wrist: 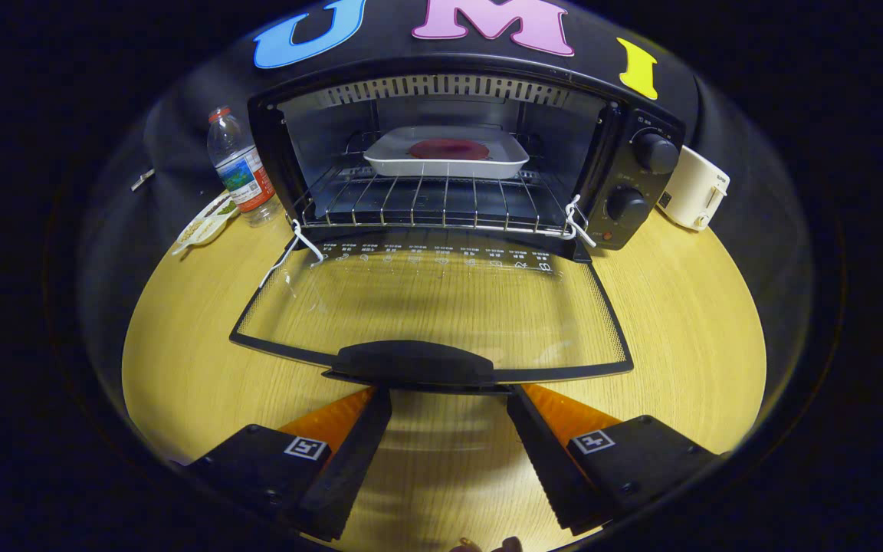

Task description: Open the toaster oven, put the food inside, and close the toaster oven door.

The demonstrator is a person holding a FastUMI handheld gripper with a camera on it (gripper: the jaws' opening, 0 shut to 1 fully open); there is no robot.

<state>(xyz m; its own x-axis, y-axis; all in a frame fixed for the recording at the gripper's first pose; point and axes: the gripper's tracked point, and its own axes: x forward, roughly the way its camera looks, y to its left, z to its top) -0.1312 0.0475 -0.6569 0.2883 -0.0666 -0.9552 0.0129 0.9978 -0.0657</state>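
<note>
Tool (449, 391) fingers spread wide, tips under oven door handle (415, 362)

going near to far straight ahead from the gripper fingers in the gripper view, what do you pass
Open gripper with its fingers spread → black door handle just ahead of the fingertips → glass door lying flat, open → wire rack → white tray with the red food on it, deep inside the toaster oven.
</note>
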